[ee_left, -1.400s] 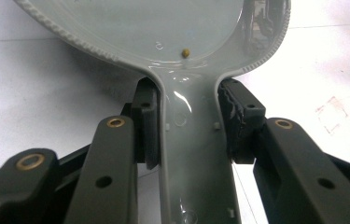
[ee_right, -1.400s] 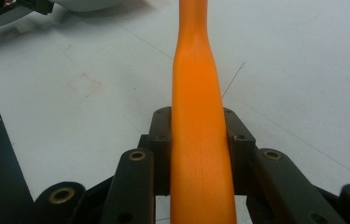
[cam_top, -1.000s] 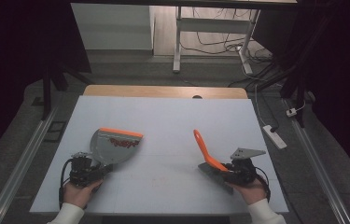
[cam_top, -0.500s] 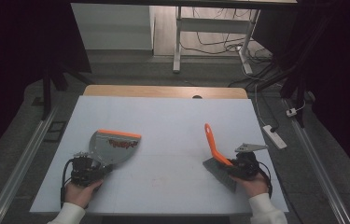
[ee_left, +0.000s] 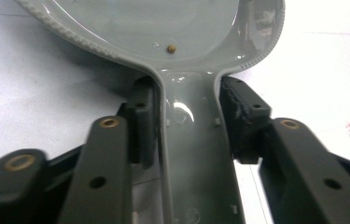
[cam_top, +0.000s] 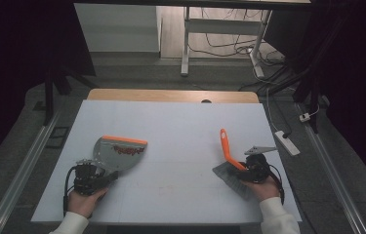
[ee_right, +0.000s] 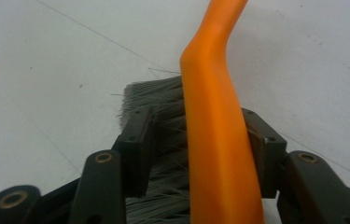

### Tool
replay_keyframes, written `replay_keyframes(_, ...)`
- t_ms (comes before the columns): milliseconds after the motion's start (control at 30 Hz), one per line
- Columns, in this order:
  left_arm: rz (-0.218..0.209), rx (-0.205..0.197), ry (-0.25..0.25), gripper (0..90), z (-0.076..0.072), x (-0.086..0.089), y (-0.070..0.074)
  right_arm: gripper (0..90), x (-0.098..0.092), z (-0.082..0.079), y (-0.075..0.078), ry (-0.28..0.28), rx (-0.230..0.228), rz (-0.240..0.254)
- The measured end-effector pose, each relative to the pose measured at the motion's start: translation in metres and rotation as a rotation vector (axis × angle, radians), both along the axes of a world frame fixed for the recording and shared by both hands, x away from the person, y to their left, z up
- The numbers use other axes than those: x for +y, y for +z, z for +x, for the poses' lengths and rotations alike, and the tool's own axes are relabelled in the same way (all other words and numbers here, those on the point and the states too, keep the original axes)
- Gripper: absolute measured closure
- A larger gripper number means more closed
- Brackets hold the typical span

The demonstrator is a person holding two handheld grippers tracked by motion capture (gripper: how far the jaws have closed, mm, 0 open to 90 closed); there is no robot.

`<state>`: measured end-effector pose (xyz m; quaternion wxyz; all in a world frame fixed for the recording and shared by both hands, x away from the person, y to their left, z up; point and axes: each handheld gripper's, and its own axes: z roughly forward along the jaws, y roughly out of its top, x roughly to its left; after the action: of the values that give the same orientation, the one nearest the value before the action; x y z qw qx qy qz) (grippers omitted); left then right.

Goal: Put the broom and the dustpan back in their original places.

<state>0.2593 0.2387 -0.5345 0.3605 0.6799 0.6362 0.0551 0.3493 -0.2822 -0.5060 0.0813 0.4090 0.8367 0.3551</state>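
A person sits at the white table [cam_top: 171, 126] with a gripper in each hand. The left gripper [cam_top: 103, 176] is near the front left of the table. Its jaws have just been opening a little. The grey handle of the dustpan [cam_top: 118, 153] lies between them. In the left gripper view one pad is against the handle's side and the other pad [ee_left: 243, 116] stands a tiny bit off it, so the pinch looks loose. The dustpan lies flat on the table with its orange edge pointing away from the person. Some small reddish bits sit inside it by that edge.

The right gripper [cam_top: 241, 170] is near the front right of the table. Its jaws have just been opening too, and they are spread now. The brush [cam_top: 227, 146] sits between them, with a gap on each side of its orange handle [ee_right: 214, 130]. The grey bristles [ee_right: 158, 107] rest on the table, and the handle sticks up and away from the person. The dustpan and the brush are well apart.
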Motion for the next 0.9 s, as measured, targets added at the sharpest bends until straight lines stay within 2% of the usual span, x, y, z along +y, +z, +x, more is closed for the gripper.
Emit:
replay_keyframes(100,0.029,-0.021,-0.005,47.2,-0.002,-0.002,0.004,47.6,-0.001,0.003,-0.001,-0.003,0.01,-0.004)
replay_keyframes(267,0.06,-0.033,-0.008,40.1,-0.004,-0.002,0.006,44.4,-0.003,0.008,-0.004,-0.015,0.03,-0.004)
replay_keyframes(367,0.07,-0.055,-0.008,38.6,-0.008,0.0,0.009,41.8,-0.003,0.009,-0.005,-0.027,0.038,-0.017)
replay_keyframes(467,0.084,-0.07,-0.028,37.7,-0.011,0.002,0.013,40.5,-0.003,0.01,-0.005,-0.036,0.038,-0.02)
replay_keyframes(533,0.091,-0.078,-0.049,37.4,-0.013,0.004,0.015,39.7,-0.003,0.009,-0.005,-0.05,0.016,-0.046)
replay_keyframes(733,0.123,-0.114,-0.074,36.0,-0.016,0.006,0.021,40.5,-0.005,0.008,-0.001,-0.058,0.002,-0.03)
replay_keyframes(900,0.116,-0.142,-0.105,35.9,-0.018,0.009,0.026,40.5,-0.006,0.004,0.005,-0.059,-0.044,-0.02)
